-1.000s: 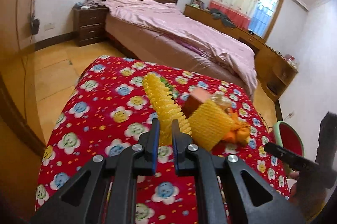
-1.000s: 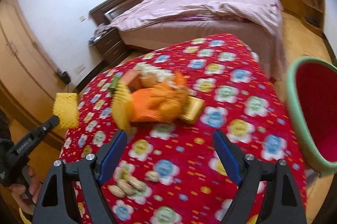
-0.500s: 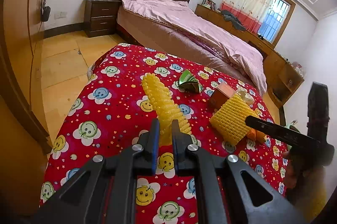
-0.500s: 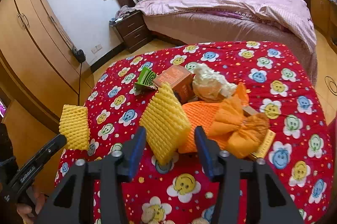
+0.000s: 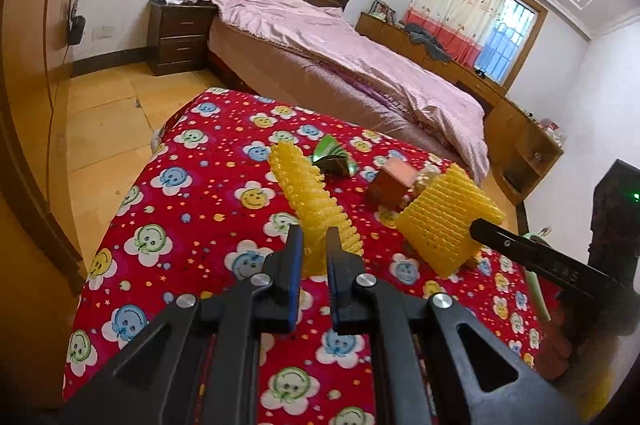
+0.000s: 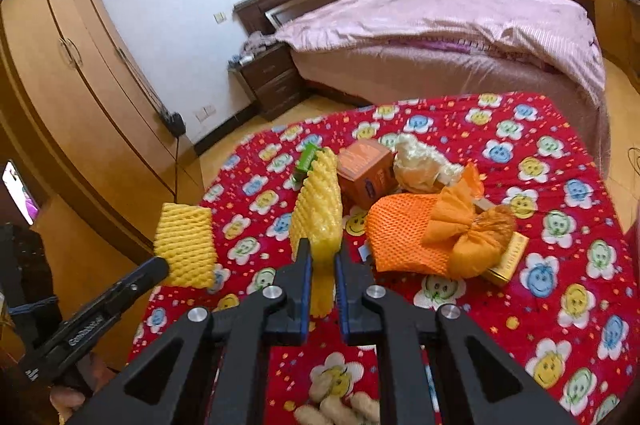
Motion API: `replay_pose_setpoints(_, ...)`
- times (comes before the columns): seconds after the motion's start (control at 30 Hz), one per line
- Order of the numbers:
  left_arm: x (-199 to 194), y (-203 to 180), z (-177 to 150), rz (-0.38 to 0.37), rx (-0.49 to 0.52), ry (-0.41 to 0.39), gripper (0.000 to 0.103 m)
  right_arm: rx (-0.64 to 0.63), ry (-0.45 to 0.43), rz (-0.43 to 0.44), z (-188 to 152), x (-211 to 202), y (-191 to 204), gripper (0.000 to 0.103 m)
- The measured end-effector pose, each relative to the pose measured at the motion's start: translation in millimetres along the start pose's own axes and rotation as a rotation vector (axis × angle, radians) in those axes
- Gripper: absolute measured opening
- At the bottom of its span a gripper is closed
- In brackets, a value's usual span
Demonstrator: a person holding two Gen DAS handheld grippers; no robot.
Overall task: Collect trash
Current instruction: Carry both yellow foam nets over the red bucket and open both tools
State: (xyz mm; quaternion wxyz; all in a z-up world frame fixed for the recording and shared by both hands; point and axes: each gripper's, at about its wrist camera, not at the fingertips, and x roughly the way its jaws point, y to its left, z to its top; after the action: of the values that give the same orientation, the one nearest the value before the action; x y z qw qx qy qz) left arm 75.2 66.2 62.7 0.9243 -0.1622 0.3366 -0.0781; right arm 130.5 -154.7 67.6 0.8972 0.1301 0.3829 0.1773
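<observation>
While tilted downward | left claw [image 5: 311, 245] grips foam net [image 5: 308, 201] | right claw [image 6: 323, 261] grips foam sleeve [image 6: 318, 209]

Ahead of my left tongs [image 5: 310, 245] the table [image 5: 192, 201] lies bare on its left half, so I can pass there freely. To the right the way is crowded: my right tongs [image 6: 322, 257], clamped on a yellow foam net [image 6: 318, 209], hang above the table just beside the left net [image 6: 185, 245]. Beyond them a brown box [image 6: 364, 171], a green wrapper [image 5: 334, 161], an orange mesh bag [image 6: 436, 237] and a pale crumpled bag [image 6: 424, 165] cluster mid-table, touching one another. The table's right side past the cluster is bare cloth. Peanuts [image 6: 340, 409] sit at the near edge under my right tongs.
</observation>
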Motion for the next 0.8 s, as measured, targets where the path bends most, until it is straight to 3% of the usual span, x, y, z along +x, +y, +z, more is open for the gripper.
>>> replay_pose_setpoints(0.33, -27, -40, -2, -0.075, 0.055, -0.021, 0.010, 0.057, -0.131, -0.025, -15, -71, -9, 0.012)
replay_pose_setpoints(0.8, -39, -115, -10, -0.248, 0.139, 0.041, 0.010, 0.171, -0.292, -0.110, -43, -165, -57, 0.012)
